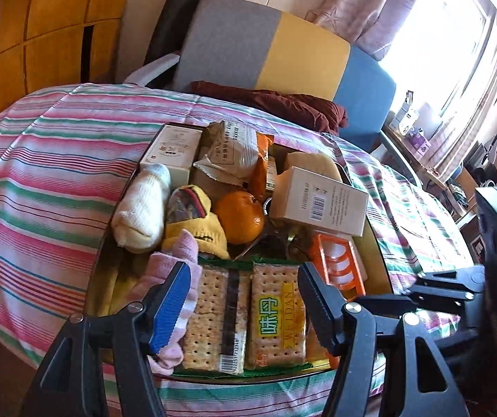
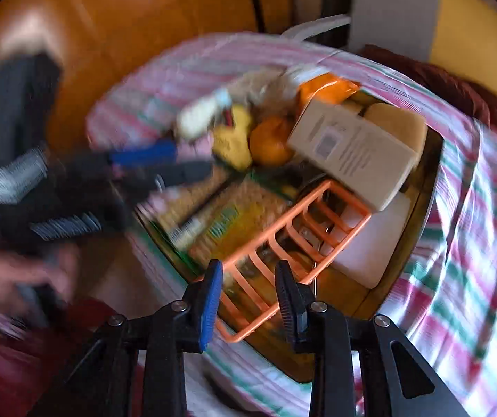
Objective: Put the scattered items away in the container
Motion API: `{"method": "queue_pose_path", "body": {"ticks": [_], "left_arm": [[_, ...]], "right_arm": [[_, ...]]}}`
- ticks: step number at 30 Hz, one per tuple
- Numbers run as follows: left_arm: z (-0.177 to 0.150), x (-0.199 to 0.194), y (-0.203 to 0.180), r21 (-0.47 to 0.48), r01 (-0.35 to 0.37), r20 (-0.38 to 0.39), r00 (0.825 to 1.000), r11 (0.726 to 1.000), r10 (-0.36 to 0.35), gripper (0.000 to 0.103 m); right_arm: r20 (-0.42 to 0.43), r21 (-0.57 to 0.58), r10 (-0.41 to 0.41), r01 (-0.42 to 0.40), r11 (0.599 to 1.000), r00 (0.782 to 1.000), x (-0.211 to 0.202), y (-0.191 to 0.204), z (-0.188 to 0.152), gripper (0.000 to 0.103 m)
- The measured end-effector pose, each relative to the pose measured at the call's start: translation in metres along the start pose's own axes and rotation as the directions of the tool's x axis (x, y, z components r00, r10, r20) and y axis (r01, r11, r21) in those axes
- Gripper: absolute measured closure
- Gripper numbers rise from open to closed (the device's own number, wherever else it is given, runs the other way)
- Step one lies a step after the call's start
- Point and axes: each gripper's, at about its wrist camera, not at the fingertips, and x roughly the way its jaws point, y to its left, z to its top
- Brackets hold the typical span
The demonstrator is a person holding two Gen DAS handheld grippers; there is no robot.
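The container (image 1: 97, 260), a dark shallow tray, lies on a striped bed cover (image 1: 40, 180) and is already full. At its near right corner the right gripper (image 2: 248, 295) is closed on the end of an orange rack (image 2: 266, 229), which rests inside the container; this view is blurred. Over the near edge of the container the left gripper (image 1: 248, 309) hangs with its jaws wide apart and holds nothing. Under it lie two cracker packs (image 1: 276, 316). Deeper in the container are a tangerine (image 1: 239, 217), a white box (image 1: 318, 199) and a white sock (image 1: 142, 208).
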Motion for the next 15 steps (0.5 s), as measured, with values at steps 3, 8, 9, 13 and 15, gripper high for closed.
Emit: {"method": "queue_pose_path", "body": {"ticks": [3, 8, 9, 13, 15], "left_arm": [[0.000, 0.002, -0.003, 0.003, 0.016, -0.010, 1.000, 1.000, -0.016, 0.038], [-0.002, 0.002, -0.007, 0.022, 0.030, -0.005, 1.000, 0.999, -0.030, 0.038], [-0.002, 0.002, -0.008, 0.021, 0.036, -0.003, 0.999, 0.999, -0.036, 0.038], [-0.004, 0.007, -0.011, 0.023, 0.059, -0.017, 0.998, 0.998, -0.058, 0.038], [-0.005, 0.008, -0.013, 0.028, 0.062, -0.027, 0.998, 0.998, -0.061, 0.038]], "right_arm": [[-0.003, 0.000, -0.113, 0.113, 0.994, 0.994, 0.012, -0.012, 0.007, 0.081], [0.030, 0.048, -0.004, 0.002, 0.999, 1.000, -0.007, -0.034, 0.001, 0.074], [0.045, 0.056, 0.021, -0.024, 0.998, 0.999, -0.018, -0.037, -0.003, 0.068], [0.194, 0.179, 0.013, -0.048, 0.983, 0.981, -0.056, -0.067, 0.002, 0.066], [0.247, 0.272, -0.063, -0.007, 0.962, 0.967, -0.063, -0.086, 0.016, 0.066]]}}
